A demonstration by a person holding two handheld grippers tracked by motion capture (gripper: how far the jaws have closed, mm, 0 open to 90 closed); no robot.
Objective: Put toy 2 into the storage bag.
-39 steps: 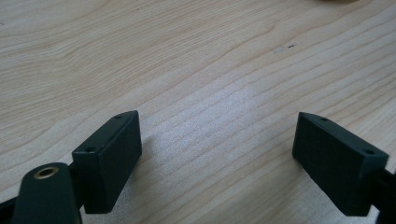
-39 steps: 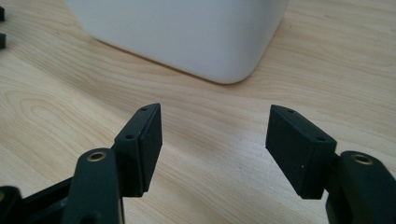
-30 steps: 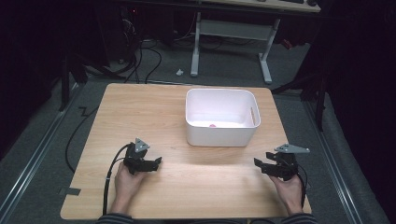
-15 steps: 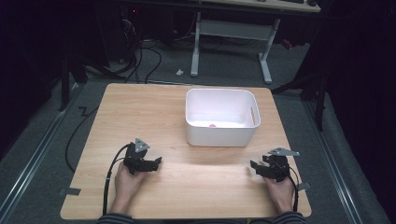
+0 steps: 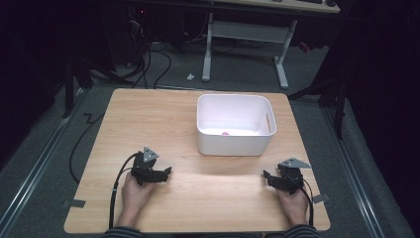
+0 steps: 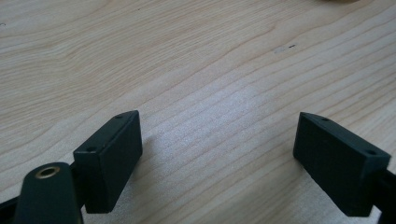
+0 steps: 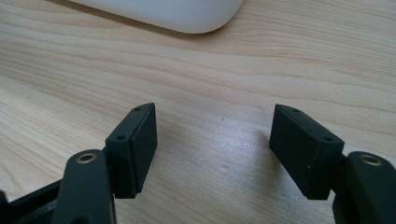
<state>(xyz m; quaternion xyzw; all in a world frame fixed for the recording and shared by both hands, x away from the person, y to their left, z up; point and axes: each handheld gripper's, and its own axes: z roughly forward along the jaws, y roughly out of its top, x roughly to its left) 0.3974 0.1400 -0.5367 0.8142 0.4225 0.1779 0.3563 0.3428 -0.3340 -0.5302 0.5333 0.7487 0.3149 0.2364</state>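
Left gripper [image 5: 166,172] resting low on wooden table [image 5: 148,119], near front edge, left of centre; jaws spread wide, nothing between them but bare wood grain in left gripper view [image 6: 219,140]. Left hand [image 5: 134,193] wrapped around body from behind, cable looping back toward person.

Right gripper [image 5: 267,177] low over table near front right corner, held by right hand [image 5: 293,202]; jaws just been opening, now standing apart, released, nothing between them in right gripper view [image 7: 212,140].

White bin [image 5: 233,141] upright on table, behind and between both grippers, nearer to right one; rounded lower corner seen at top of right gripper view [image 7: 187,16], well apart from jaws. Small pink object [image 5: 225,133] lying on bin floor near front wall; kind cannot be told.

Both grippers pointing inward, toward table centre.
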